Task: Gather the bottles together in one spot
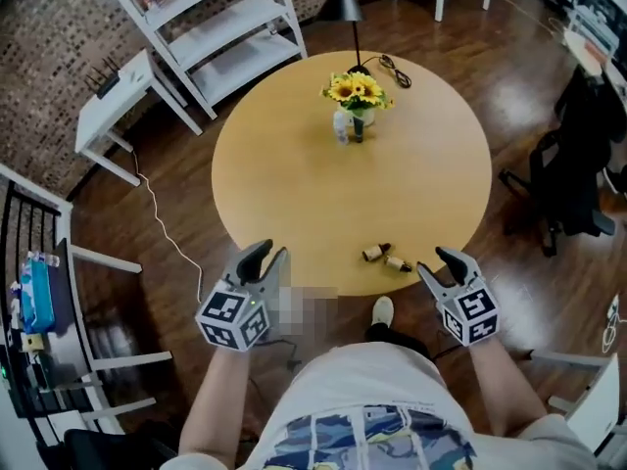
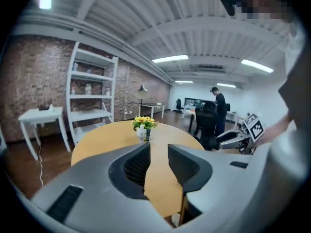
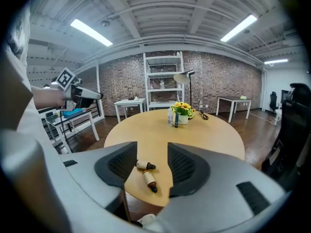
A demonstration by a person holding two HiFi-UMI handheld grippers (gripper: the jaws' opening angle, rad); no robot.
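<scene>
Little of the gathering looks done. Two small brown bottles with dark caps lie on their sides close together at the near edge of the round wooden surface [image 1: 294, 194], one [image 1: 373, 254] just left of the other [image 1: 397, 262]. Well apart from them, toward the far edge, a pale bottle [image 1: 340, 127] and a dark bottle [image 1: 358, 130] stand upright just beside a vase of sunflowers [image 1: 359, 94]. So the bottles sit in two separate groups, and one pair has yet to be carried to the other.

The right claw [image 3: 152, 147] hovers just off the near edge, its jaws apart and holding nothing. The two lying bottles show beyond the gap between the jaws, so they seem the likely first pick. The left claw [image 2: 159, 152] hangs off the near edge further left, with its jaws also parted and only bare surface seen between them.
</scene>
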